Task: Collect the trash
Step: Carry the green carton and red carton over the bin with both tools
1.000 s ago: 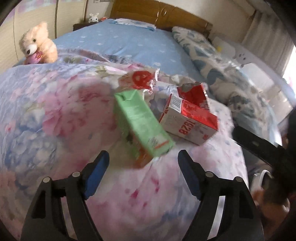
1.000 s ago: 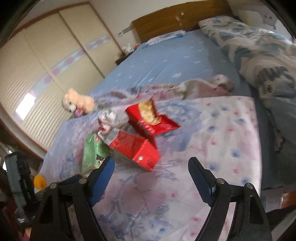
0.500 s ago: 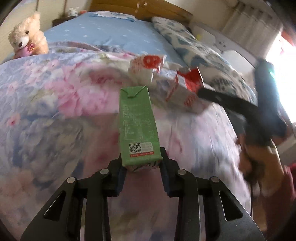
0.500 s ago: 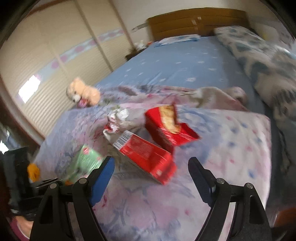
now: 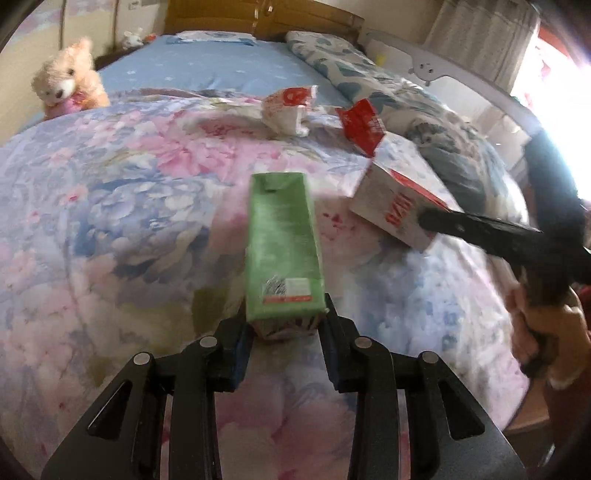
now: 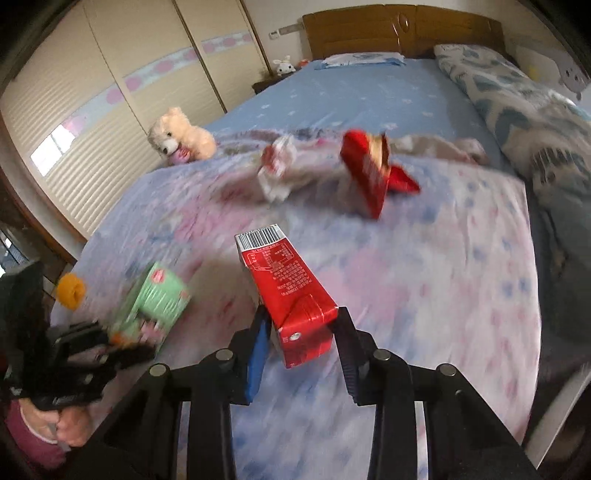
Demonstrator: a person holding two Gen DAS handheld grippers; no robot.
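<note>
Bed [image 5: 229, 74] under flowered quilt [image 5: 110, 206], teddy bear [image 5: 66, 88] at far edge.

Left gripper [image 5: 286, 332] clamped on near end of green carton [image 5: 282, 243], jaws easing open slightly, carton lifted and pointing away over quilt.

Right gripper [image 6: 301, 341] closing on near end of red carton [image 6: 288, 291], pads against both sides, carton tilted up off quilt.

Farther back on quilt: open red box [image 6: 373, 173], crumpled white wrapper [image 6: 275, 171], near each other, not touching.

We see a bed [image 6: 369, 99] with a wooden headboard [image 6: 402, 33], a cream sliding wardrobe [image 6: 110, 85], and bright window light [image 5: 565, 77] beyond curtains [image 5: 476, 40].
</note>
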